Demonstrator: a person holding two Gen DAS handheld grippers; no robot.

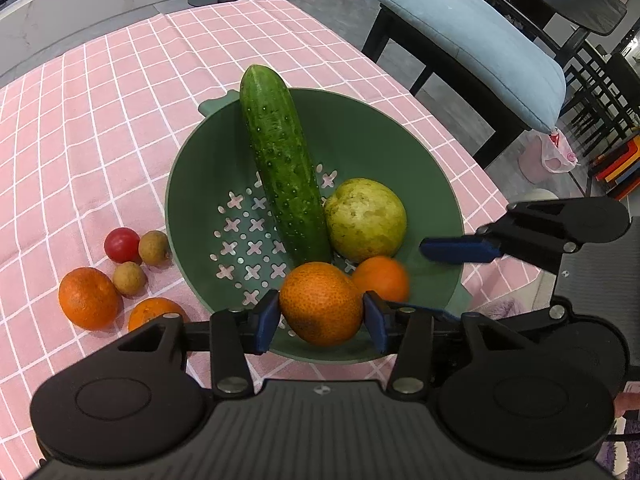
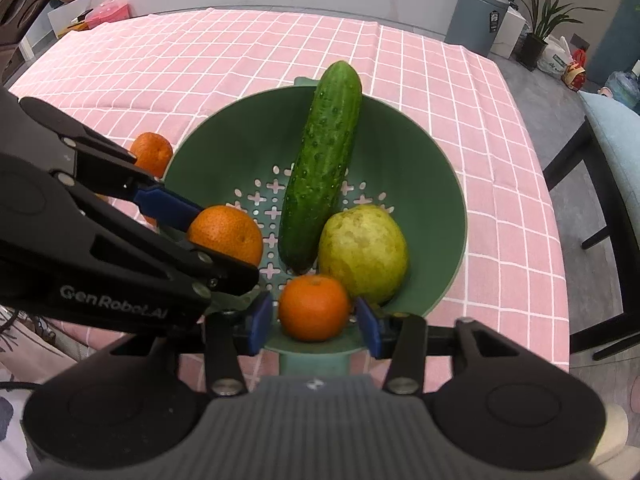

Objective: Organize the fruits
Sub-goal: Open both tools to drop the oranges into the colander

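Note:
A green colander (image 1: 188, 168) (image 2: 452, 184) on the pink checked cloth holds a cucumber (image 1: 280, 168) (image 2: 324, 168), a yellow-green pear-like fruit (image 1: 366, 220) (image 2: 364, 252) and two oranges. The larger orange (image 1: 320, 304) (image 2: 226, 234) lies between the blue pads of my left gripper (image 1: 320, 316), which stand close beside it without pressing. The smaller orange (image 1: 382, 278) (image 2: 314, 307) sits between the pads of my right gripper (image 2: 314, 322) with a gap on each side. Both grippers are open over the colander's near rim.
On the cloth left of the colander lie two more oranges (image 1: 89, 298) (image 1: 152, 312), a red tomato (image 1: 122, 245) and two brown longans (image 1: 154, 247) (image 1: 129, 278). A dark chair with a blue cushion (image 1: 480, 48) stands past the table's right edge. A grey bin (image 2: 476, 16) is behind.

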